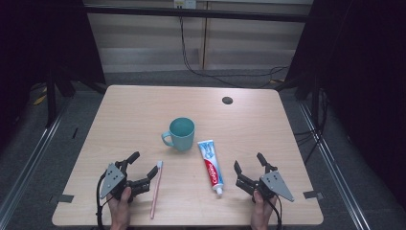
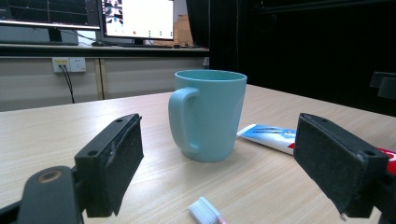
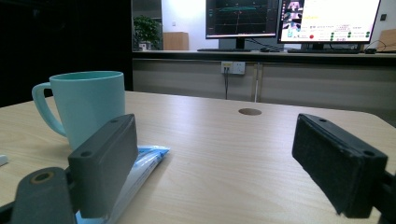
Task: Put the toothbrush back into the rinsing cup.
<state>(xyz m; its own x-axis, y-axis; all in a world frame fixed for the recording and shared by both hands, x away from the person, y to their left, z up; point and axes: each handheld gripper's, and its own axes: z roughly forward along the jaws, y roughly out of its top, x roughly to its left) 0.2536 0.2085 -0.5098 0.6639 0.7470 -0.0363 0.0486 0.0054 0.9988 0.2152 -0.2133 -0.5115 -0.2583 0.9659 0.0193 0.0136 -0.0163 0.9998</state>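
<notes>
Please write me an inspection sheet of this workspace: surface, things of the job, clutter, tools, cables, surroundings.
Surface: wooden table, bare, with a round cable hole near the far edge.
Job's things: teal mug upright at centre; toothpaste tube lying flat, cap toward the person; pink toothbrush lying flat, bristles toward the mug.
Clutter: nothing seen.
Grippers: left tool open, holding nothing, beside the toothbrush; right tool open, holding nothing, beside the tube.
Cables: black cable on the floor beyond the table.
Surroundings: monitors on a counter, wall socket.
</notes>
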